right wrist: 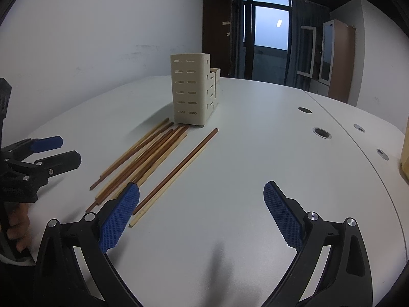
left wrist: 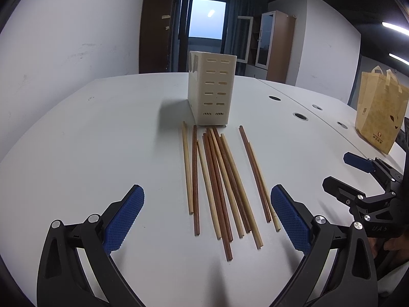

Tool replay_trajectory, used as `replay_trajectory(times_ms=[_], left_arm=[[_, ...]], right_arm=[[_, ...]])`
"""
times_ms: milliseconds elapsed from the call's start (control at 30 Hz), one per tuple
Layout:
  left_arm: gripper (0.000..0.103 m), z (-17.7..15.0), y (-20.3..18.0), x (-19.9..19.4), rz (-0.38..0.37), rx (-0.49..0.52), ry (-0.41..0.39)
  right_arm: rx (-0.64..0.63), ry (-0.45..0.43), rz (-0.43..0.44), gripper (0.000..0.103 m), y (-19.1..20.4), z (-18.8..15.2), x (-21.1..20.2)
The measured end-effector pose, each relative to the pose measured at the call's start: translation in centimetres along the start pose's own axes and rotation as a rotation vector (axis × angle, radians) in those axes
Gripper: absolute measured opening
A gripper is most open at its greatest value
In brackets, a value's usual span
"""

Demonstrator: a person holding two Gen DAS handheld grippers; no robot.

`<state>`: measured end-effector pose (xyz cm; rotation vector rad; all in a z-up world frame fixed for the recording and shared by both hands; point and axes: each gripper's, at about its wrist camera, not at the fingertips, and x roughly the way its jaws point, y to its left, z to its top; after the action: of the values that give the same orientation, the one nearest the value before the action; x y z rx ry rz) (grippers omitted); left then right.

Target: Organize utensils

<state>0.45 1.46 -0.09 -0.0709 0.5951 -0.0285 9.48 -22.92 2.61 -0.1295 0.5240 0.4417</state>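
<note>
Left wrist view first: the left gripper point(left wrist: 207, 215) hangs over the white table point(left wrist: 102, 128), jaws spread wide and holding nothing. Between its blue pads point(left wrist: 125, 217) lie the chopsticks point(left wrist: 217, 179), a loose fan of light and dark wooden sticks flat on the table, far tips just short of the cream slotted utensil holder point(left wrist: 211, 89), which stands upright beyond them. Off to the right, the right gripper point(left wrist: 358, 171) shows side-on, and a tan paper bag point(left wrist: 381, 115) stands near the table edge.

Over to the right wrist view: the right gripper point(right wrist: 202, 212) is wide open too, empty (bare table between its fingers). The chopsticks point(right wrist: 153, 158) lie to its left, running up towards the holder point(right wrist: 190, 89). At the far left the left gripper point(right wrist: 51, 153) is in view, open.
</note>
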Motion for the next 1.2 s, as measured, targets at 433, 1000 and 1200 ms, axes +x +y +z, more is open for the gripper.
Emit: replay_trajectory(times_ms=[433,1000,1200], left_arm=[[0.097,3.1,1.4,2.1,0.062,0.026,0.036],[0.097,8.3,3.8,7.5,-0.013,0.015,0.181],[0.097,10.0,4.5,10.3,0.014,0.017,0.229]], right_arm=[[0.034,0.13,0.043,0.099,-1.2,2.6,3.6],[0.077,0.279,0.041,0.099,-2.5,6.4,8.8],[0.106,0.371,0.051,0.099,-2.9,7.5,10.9]])
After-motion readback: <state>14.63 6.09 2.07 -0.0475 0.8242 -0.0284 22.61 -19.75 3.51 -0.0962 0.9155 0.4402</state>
